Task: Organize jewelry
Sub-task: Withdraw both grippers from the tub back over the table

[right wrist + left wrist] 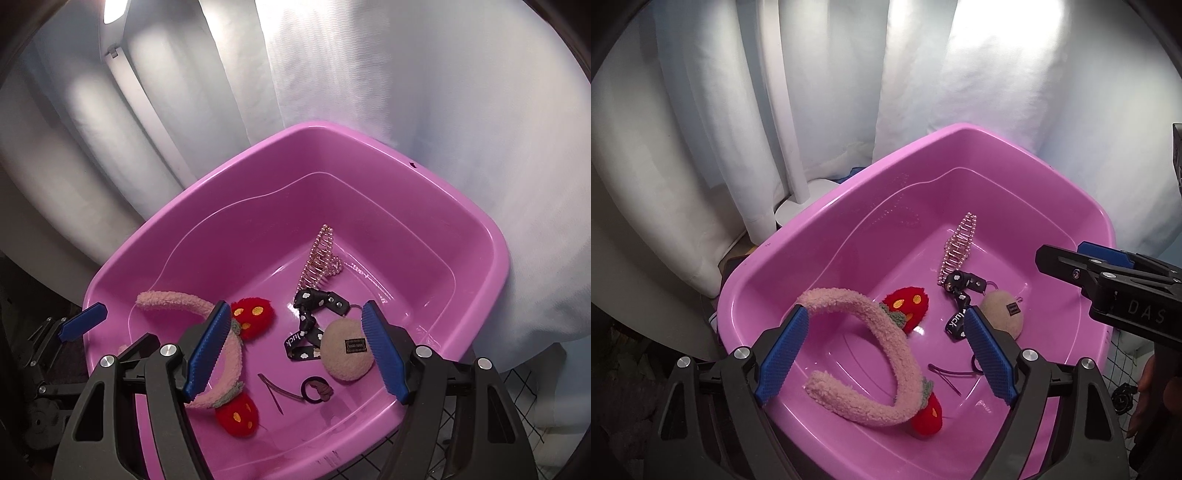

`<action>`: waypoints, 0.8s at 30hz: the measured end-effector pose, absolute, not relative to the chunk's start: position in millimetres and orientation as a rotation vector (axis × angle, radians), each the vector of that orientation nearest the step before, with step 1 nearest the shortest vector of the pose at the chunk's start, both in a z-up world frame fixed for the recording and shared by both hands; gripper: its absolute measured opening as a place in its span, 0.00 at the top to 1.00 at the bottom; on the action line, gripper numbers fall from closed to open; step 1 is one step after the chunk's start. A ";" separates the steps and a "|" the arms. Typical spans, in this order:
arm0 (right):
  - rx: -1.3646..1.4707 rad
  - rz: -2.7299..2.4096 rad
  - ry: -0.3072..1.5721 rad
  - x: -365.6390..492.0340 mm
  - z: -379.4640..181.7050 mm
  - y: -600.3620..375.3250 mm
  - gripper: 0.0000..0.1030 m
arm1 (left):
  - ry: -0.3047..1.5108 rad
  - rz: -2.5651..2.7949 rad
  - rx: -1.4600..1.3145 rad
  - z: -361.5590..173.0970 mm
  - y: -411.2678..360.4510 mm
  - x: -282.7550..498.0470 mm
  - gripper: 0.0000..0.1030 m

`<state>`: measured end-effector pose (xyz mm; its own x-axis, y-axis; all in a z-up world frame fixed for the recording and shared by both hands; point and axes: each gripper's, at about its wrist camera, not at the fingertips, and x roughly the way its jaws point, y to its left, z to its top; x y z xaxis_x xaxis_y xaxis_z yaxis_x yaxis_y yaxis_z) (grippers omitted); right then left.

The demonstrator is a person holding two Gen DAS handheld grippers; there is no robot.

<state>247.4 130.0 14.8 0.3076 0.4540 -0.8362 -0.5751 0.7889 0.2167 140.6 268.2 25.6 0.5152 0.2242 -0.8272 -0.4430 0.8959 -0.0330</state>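
Observation:
A pink plastic basin (960, 133) (314, 129) holds the pieces. A fuzzy pink headband (905, 369) (170, 299) with red strawberry ears (908, 306) (255, 315) lies at its near left. My left gripper (886, 314) hangs open just above it, with the band's arc between the blue pads but not pressed. Further right lie a pearl hair comb (956, 247) (319, 258), a black printed strap (960, 291) (308, 317), a beige round puff (1001, 314) (347, 350), a thin hairpin (945, 376) (275, 391) and a black hair tie (314, 387). My right gripper (295, 306) is open and empty over the strap and puff.
White curtain folds hang behind the basin. A white lamp pole (786, 110) rises from a round base (798, 210) at the back left. Wire mesh (517, 387) shows under the basin's near right corner. Dark clutter lies to the left of the basin.

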 end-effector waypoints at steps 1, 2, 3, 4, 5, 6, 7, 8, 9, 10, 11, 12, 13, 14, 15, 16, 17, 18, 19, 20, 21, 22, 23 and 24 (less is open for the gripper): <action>-0.130 0.686 1.055 246.3 16.0 129.7 0.32 | 0.947 0.410 -0.253 26.7 267.4 138.8 0.17; -0.128 0.690 1.051 245.0 17.4 129.2 0.32 | 0.945 0.413 -0.252 27.8 266.7 137.3 0.17; -0.125 0.694 1.047 243.8 18.8 128.9 0.32 | 0.943 0.418 -0.250 28.6 265.9 135.7 0.16; -0.124 0.699 1.042 242.2 20.5 128.3 0.32 | 0.940 0.424 -0.247 29.7 265.2 134.1 0.16; -0.121 0.704 1.037 240.4 22.3 127.6 0.32 | 0.938 0.429 -0.244 31.0 264.5 132.6 0.16; -0.119 0.708 1.031 238.2 24.4 126.4 0.32 | 0.936 0.434 -0.241 32.5 263.9 130.6 0.15; -0.117 0.711 1.024 235.8 26.6 124.9 0.32 | 0.932 0.441 -0.239 34.4 263.2 128.5 0.14; -0.112 0.713 1.015 232.9 29.2 122.9 0.32 | 0.927 0.447 -0.237 36.5 262.6 126.2 0.14; -0.106 0.717 1.005 229.4 32.0 120.3 0.32 | 0.920 0.454 -0.237 38.8 261.8 123.5 0.13; -0.098 0.722 0.992 225.3 35.2 117.3 0.32 | 0.913 0.461 -0.234 41.0 260.8 120.7 0.13; -0.089 0.726 0.979 220.3 38.4 113.8 0.32 | 0.903 0.473 -0.232 43.7 259.4 117.2 0.13; -0.079 0.731 0.965 214.8 41.7 109.6 0.32 | 0.887 0.486 -0.232 46.8 257.7 112.9 0.13; -0.068 0.736 0.953 209.0 44.2 104.7 0.32 | 0.871 0.498 -0.230 50.0 255.5 108.6 0.13; -0.058 0.743 0.940 202.6 46.2 99.2 0.32 | 0.858 0.507 -0.225 53.0 252.6 104.8 0.13; -0.051 0.749 0.927 195.7 47.4 92.9 0.32 | 0.847 0.516 -0.219 55.8 249.1 101.4 0.12; -0.044 0.752 0.915 189.0 48.5 85.7 0.32 | 0.836 0.523 -0.215 58.3 244.7 97.8 0.12; -0.037 0.752 0.905 182.5 48.9 77.2 0.32 | 0.824 0.526 -0.213 60.7 239.8 94.1 0.12; -0.026 0.754 0.895 176.5 48.6 67.2 0.32 | 0.812 0.524 -0.212 62.8 234.2 90.8 0.12; -0.013 0.752 0.884 170.8 48.7 56.4 0.32 | 0.800 0.520 -0.207 65.4 227.5 87.2 0.11; 0.000 0.747 0.874 163.6 49.1 45.5 0.32 | 0.787 0.514 -0.197 68.3 219.6 83.8 0.11; 0.012 0.741 0.865 156.1 49.0 33.2 0.32 | 0.777 0.504 -0.184 70.3 211.5 81.7 0.11; 0.019 0.728 0.856 148.7 48.8 19.7 0.32 | 0.769 0.495 -0.169 72.3 202.4 79.1 0.11; 0.025 0.709 0.846 141.4 48.4 6.0 0.32 | 0.759 0.485 -0.157 74.1 193.2 75.6 0.10; 0.029 0.684 0.839 133.9 47.7 -9.0 0.31 | 0.749 0.468 -0.153 75.5 184.4 72.1 0.08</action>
<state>133.9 -9.0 47.7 0.4693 0.5687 -0.6755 -0.5465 0.7880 0.2837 72.1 184.4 75.5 0.6357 0.3540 -0.6860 -0.4614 0.8867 0.0300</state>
